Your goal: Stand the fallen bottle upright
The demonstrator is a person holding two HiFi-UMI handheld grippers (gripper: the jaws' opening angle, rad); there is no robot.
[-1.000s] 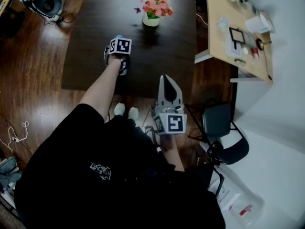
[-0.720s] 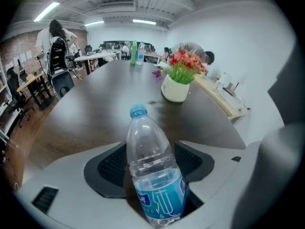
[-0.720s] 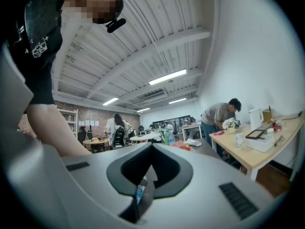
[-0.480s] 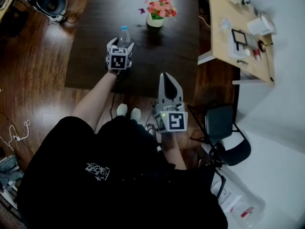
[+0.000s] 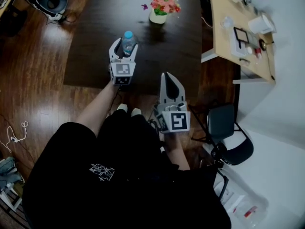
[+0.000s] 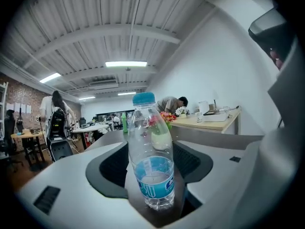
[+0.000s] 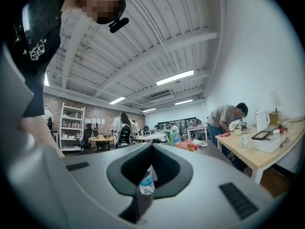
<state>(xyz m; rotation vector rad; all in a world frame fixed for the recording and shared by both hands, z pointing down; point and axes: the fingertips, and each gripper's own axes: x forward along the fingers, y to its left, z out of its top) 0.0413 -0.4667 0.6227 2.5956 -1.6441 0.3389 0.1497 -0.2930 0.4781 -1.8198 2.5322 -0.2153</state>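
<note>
Head view: the clear plastic bottle (image 5: 127, 36) with a blue cap stands upright on the dark wooden table (image 5: 167, 46), between the jaws of the left gripper (image 5: 125, 46). The right gripper (image 5: 170, 78) hangs near the table's front edge, jaws together and empty.
Left gripper view: only here do the closing pads show, against the bottle's sides, just above its blue label.
Right gripper view: the bottle is small and well beyond the closed jaws.

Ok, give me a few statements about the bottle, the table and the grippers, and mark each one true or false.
1. The bottle stands upright on the dark table. True.
2. The bottle's cap is red. False: it is blue.
3. The right gripper holds the bottle. False: the bottle stands between the jaws of the left gripper, which are closing on it; the right gripper holds nothing and is apart from it.
4. A flower pot sits on the same table, beyond the bottle. True.
</note>
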